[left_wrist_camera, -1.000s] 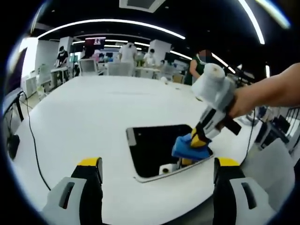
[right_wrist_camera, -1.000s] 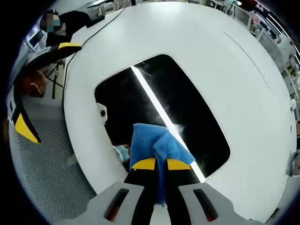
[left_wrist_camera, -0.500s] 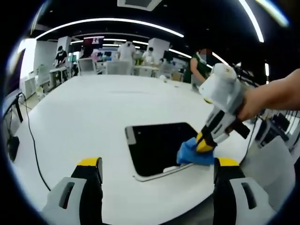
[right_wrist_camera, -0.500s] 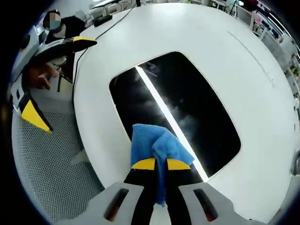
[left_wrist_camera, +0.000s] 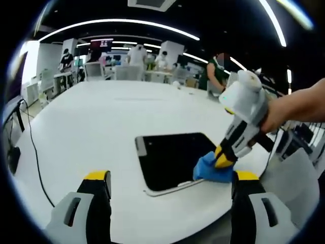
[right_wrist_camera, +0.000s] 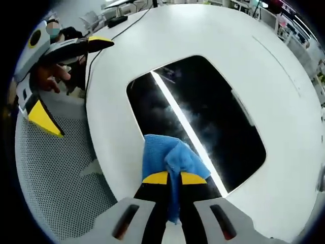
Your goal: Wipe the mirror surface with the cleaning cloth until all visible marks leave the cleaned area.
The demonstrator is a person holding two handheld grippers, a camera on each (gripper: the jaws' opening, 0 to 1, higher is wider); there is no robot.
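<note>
Haze [right_wrist_camera: 195, 119] on mirror [right_wrist_camera: 203, 107], right-view detail

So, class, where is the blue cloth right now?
The blue cloth is pinched in the right gripper, pressed on the mirror near its edge.

1. My left gripper view sits low at the table's [left_wrist_camera: 101, 117] near edge, looking across it toward the room.
2. My right gripper view looks steeply down, close over the mirror [right_wrist_camera: 203, 117].
3. Both share the mirror [left_wrist_camera: 170, 157] and blue cloth [right_wrist_camera: 170, 155].
</note>
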